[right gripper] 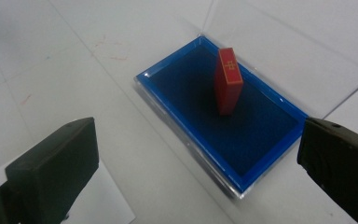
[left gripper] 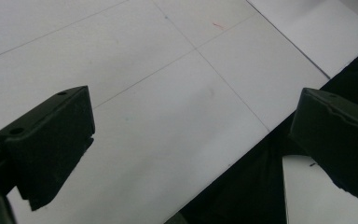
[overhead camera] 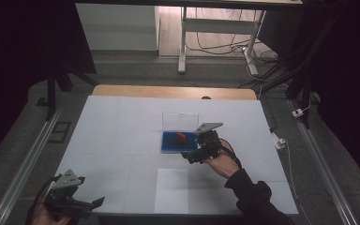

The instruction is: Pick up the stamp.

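Both claws, right [right gripper: 198, 158] and left [left gripper: 191, 144], are held wide open; the upright red rectangular block [right gripper: 228, 81] in the blue felt-lined tray [right gripper: 186, 86] could be toppled by a glancing approach.

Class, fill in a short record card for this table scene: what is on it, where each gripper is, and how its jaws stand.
surface: white table
box: blue tray with clear lid standing open behind it
contents: red block upright on the blue lining
paper: white sheet near the front edge
left gripper: front left corner, jaws open, holding nothing
right gripper: beside the tray's near right corner, jaws open, aimed at the tray
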Demonstrator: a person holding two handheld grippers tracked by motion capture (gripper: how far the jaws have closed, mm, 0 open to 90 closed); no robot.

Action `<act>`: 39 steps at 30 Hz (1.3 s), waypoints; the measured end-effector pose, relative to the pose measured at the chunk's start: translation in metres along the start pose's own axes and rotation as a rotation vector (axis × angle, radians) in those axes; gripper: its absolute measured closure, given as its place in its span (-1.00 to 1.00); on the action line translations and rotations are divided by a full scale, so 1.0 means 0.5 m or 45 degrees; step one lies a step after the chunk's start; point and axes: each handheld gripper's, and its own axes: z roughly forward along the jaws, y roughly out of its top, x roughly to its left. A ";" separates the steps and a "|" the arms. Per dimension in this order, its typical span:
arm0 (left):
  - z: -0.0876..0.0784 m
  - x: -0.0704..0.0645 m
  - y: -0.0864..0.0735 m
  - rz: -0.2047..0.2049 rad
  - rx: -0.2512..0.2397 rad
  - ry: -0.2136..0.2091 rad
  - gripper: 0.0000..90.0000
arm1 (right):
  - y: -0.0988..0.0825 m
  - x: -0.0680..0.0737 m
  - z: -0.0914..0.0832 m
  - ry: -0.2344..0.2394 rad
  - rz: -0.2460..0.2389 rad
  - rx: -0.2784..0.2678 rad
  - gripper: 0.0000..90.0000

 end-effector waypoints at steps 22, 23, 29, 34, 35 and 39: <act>0.000 -0.001 0.000 0.008 0.007 -0.003 -0.99 | 0.049 -0.042 0.095 -0.007 -0.054 0.075 0.04; 0.001 -0.001 0.000 0.008 0.008 -0.002 -0.99 | 0.051 -0.043 0.096 -0.001 -0.057 0.086 0.10; 0.001 -0.002 0.001 0.014 0.012 0.002 -0.99 | 0.056 -0.044 0.104 -0.010 -0.070 0.091 0.42; 0.001 -0.002 0.001 0.016 0.014 0.001 -0.99 | 0.058 -0.045 0.109 -0.021 -0.079 0.087 0.77; 0.001 -0.002 0.001 0.016 0.014 0.001 -0.99 | 0.059 -0.045 0.109 -0.020 -0.077 0.088 0.77; 0.001 -0.002 0.001 0.014 0.013 0.002 -0.99 | 0.060 -0.043 0.108 -0.027 -0.084 0.100 0.78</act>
